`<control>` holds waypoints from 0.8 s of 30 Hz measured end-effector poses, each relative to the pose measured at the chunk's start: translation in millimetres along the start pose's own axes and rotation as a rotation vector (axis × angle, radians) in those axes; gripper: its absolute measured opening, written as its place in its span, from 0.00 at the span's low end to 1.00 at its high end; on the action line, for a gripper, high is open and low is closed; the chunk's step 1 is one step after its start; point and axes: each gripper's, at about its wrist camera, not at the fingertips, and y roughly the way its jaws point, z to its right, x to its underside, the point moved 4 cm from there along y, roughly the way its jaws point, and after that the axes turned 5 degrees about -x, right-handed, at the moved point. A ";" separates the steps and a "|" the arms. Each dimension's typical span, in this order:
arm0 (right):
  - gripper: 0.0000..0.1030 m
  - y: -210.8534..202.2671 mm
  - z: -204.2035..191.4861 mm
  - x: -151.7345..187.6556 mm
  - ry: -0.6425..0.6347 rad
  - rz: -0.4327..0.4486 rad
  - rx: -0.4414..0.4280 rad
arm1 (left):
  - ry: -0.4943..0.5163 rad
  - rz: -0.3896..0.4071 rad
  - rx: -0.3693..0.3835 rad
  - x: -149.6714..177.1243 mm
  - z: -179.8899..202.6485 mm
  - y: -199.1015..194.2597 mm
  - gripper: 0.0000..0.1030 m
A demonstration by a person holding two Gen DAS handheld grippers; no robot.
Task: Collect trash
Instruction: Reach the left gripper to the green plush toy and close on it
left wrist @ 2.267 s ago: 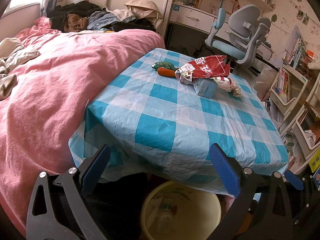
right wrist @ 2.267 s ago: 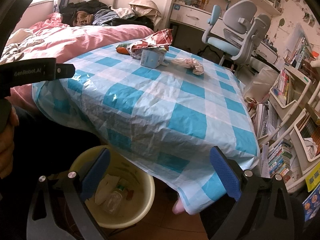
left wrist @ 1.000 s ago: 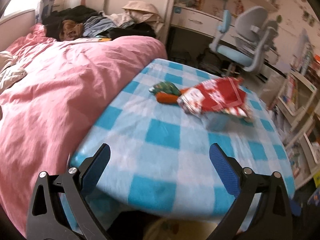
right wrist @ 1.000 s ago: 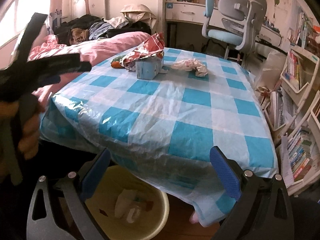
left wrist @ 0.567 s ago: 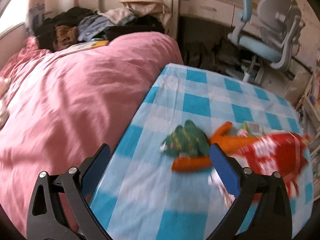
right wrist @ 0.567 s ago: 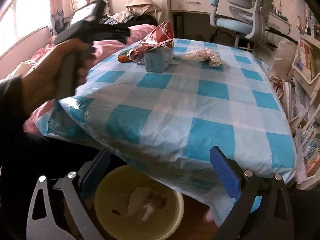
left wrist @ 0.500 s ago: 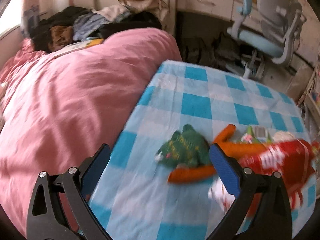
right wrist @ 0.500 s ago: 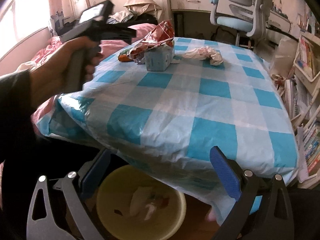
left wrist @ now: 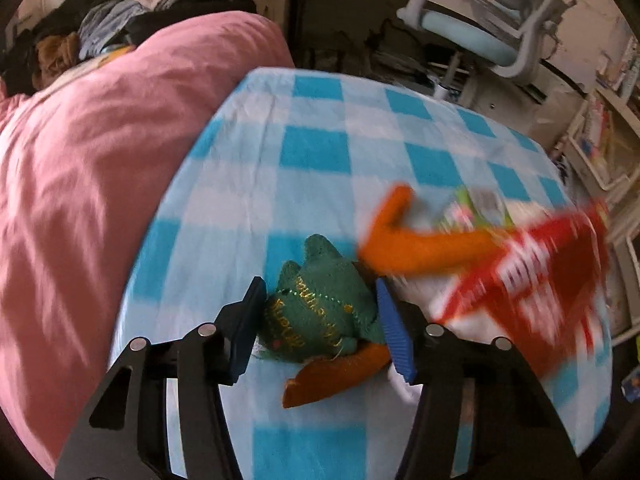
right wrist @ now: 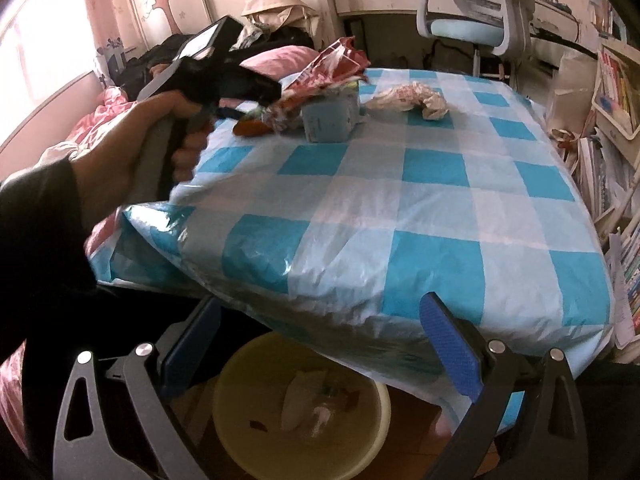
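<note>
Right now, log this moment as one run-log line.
left gripper: closing around green felt piece, contact unclear | right gripper: open, above bin | red bag: on table

Bare checked tablecloth [right wrist: 420, 208] fills the near and right side; red snack bag [right wrist: 336, 60] and blue carton [right wrist: 330, 116] crowd the far left.

This is a bedroom in a home, likely a child's: a bed under a rumpled pink quilt [left wrist: 80, 184] piled with clothes stands just beside a worktop in a blue-and-white checked plastic cloth [right wrist: 400, 208]. A pale blue and grey swivel chair [right wrist: 468, 20], crammed white bookshelves [right wrist: 616, 92] and a tree wall sticker [right wrist: 158, 4] surround it.
</note>
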 end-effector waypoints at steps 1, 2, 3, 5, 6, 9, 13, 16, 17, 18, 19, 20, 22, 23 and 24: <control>0.92 -2.0 -0.3 0.0 -0.001 0.006 0.001 | -0.011 -0.008 0.012 8.9 0.2 -5.6 0.52; 0.92 -2.0 0.3 -0.6 -0.001 0.009 0.001 | -0.025 -0.017 0.029 17.1 0.5 -11.1 0.52; 0.92 -3.0 0.6 -1.0 -0.001 0.011 0.001 | -0.046 -0.031 0.052 28.0 1.7 -18.2 0.52; 0.92 -4.6 0.4 -0.7 -0.004 0.015 0.002 | -0.055 -0.055 0.111 51.2 8.2 -32.7 0.52; 0.92 -5.3 0.2 -0.5 -0.006 0.017 0.002 | -0.053 -0.060 0.127 58.2 9.7 -36.6 0.52; 0.92 -7.9 -1.0 1.2 -0.017 0.019 0.006 | -0.065 -0.055 0.151 80.8 11.2 -52.6 0.55; 0.92 -7.7 -0.3 3.0 -0.015 0.014 -0.002 | -0.142 -0.025 0.124 89.1 -6.2 -58.4 0.66; 0.92 -6.6 -2.1 1.3 -0.014 0.012 -0.024 | -0.190 -0.006 0.126 87.5 -16.5 -57.8 0.69; 0.92 -6.2 -3.4 0.0 -0.017 0.014 -0.029 | -0.200 0.002 0.125 87.0 -18.6 -57.8 0.71; 0.92 -6.1 -5.0 -1.1 -0.023 0.017 -0.031 | -0.204 0.004 0.128 85.3 -19.3 -56.8 0.72; 0.92 -5.9 -6.8 -2.3 -0.030 0.020 -0.033 | -0.207 0.007 0.141 85.0 -18.7 -56.5 0.73; 0.92 -4.8 -9.7 -5.4 -0.040 0.025 -0.036 | -0.205 0.009 0.146 84.9 -17.5 -56.1 0.75; 0.92 -1.6 -15.4 -12.2 -0.053 0.033 -0.045 | -0.178 0.017 0.135 84.8 -13.4 -54.0 0.76; 0.92 2.1 -19.6 -18.4 -0.060 0.037 -0.054 | -0.163 0.022 0.125 85.6 -11.3 -53.9 0.76; 0.92 4.5 -22.1 -21.8 -0.064 0.040 -0.058 | -0.147 0.027 0.116 86.0 -10.1 -54.1 0.76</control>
